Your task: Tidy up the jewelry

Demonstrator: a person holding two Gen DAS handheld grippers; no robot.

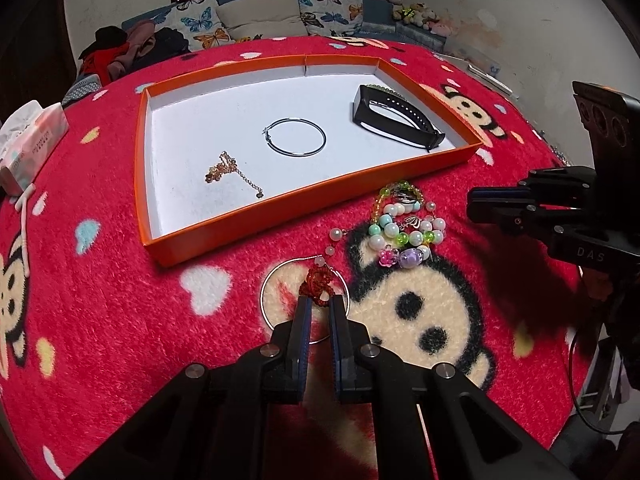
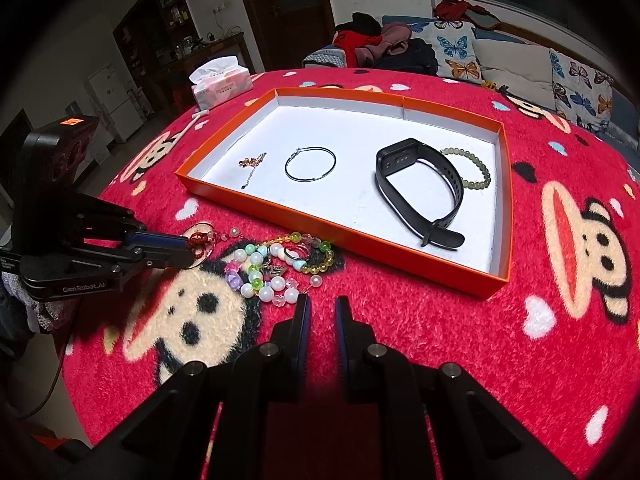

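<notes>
Left gripper (image 1: pixel 319 307): jaws narrowed on the red knotted cord bracelet (image 1: pixel 317 283), which lies on the red fleece blanket (image 1: pixel 120 280) across a thin silver hoop (image 1: pixel 267 280).
Right gripper (image 2: pixel 322 307): jaws nearly shut, holding nothing, poised just beside the bead pile (image 2: pixel 276 268).
Orange tray (image 1: pixel 240 220): already holds a gold chain (image 1: pixel 230 172), a hoop earring (image 1: pixel 295 137), a black fitness band (image 1: pixel 396 118) and a green bead bracelet (image 2: pixel 476 168).
Handling: the cord looks light, soft and limp, so it will likely sag; pinching the knotted middle seems safest.
Risk: the hoop beneath may snag and lift along.
Beads: smooth and round, probably slippery; take the string, not a bead.
</notes>
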